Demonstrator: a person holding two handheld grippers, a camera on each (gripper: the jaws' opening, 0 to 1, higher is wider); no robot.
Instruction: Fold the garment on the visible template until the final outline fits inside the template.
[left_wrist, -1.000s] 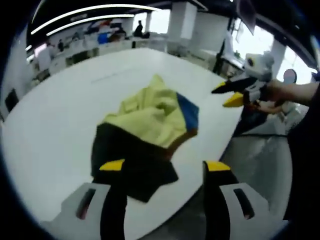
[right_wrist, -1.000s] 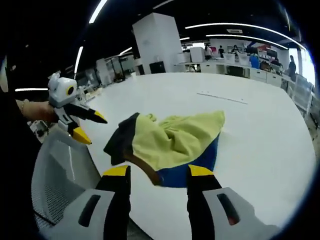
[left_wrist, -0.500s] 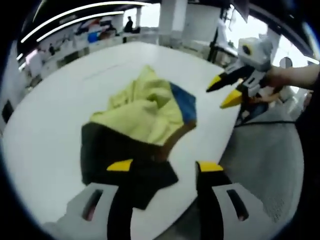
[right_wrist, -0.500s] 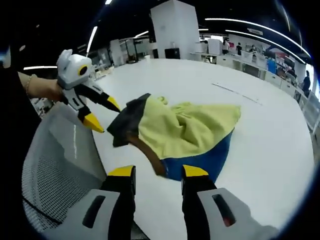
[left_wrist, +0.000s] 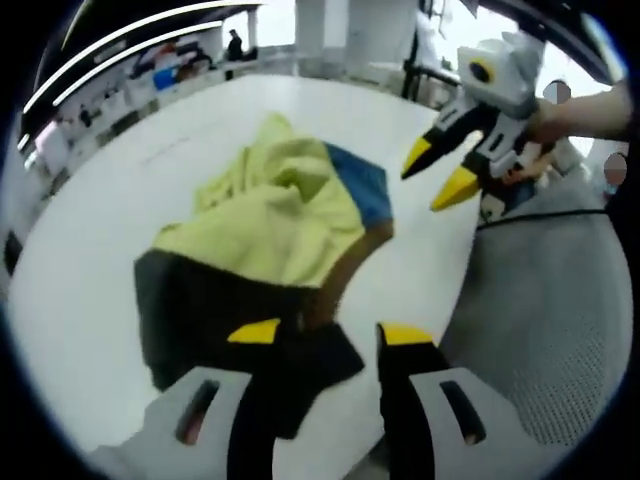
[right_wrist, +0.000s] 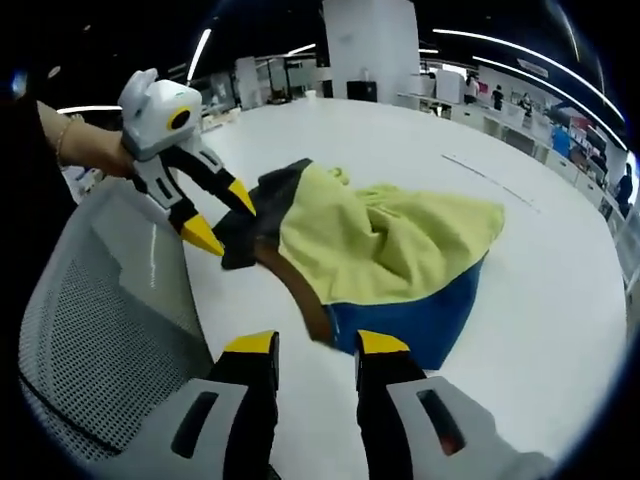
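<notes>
Opposed near views across the table edge, garment (left_wrist: 290, 215) (right_wrist: 390, 250) shared.

The garment (left_wrist: 270, 235) lies crumpled on the table (left_wrist: 90, 260), near its edge. In the left gripper view, the left hand-held gripper (left_wrist: 318, 333) hovers over the garment's near end, and the right hand-held gripper (left_wrist: 440, 170) hangs beside its far right side. A mesh chair (right_wrist: 110, 330) stands just off the table edge, beneath both hand-held grippers.

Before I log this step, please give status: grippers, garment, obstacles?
Left gripper open over garment's black end. Right gripper open at blue edge. Garment crumpled on white table. Mesh chair beside table edge.
</notes>
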